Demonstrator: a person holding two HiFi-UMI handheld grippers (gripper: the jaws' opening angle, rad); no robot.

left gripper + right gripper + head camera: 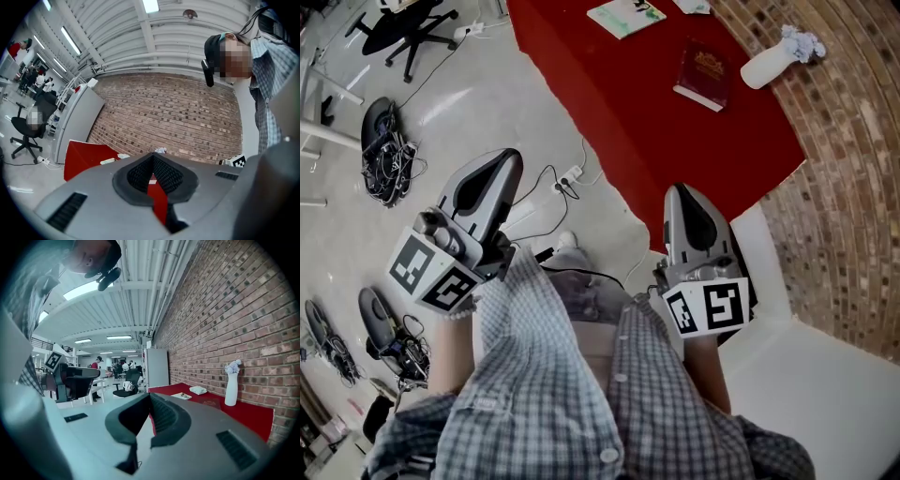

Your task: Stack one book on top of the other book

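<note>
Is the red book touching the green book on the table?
Apart. The head view shows the red book and the green book lying separately, with a strip of bare red table between them.

A brick wall (225, 310) is running along right of the right claw (150, 397); ceiling lights (118, 337) are glowing above, office chair (126, 383) standing ahead.
</note>
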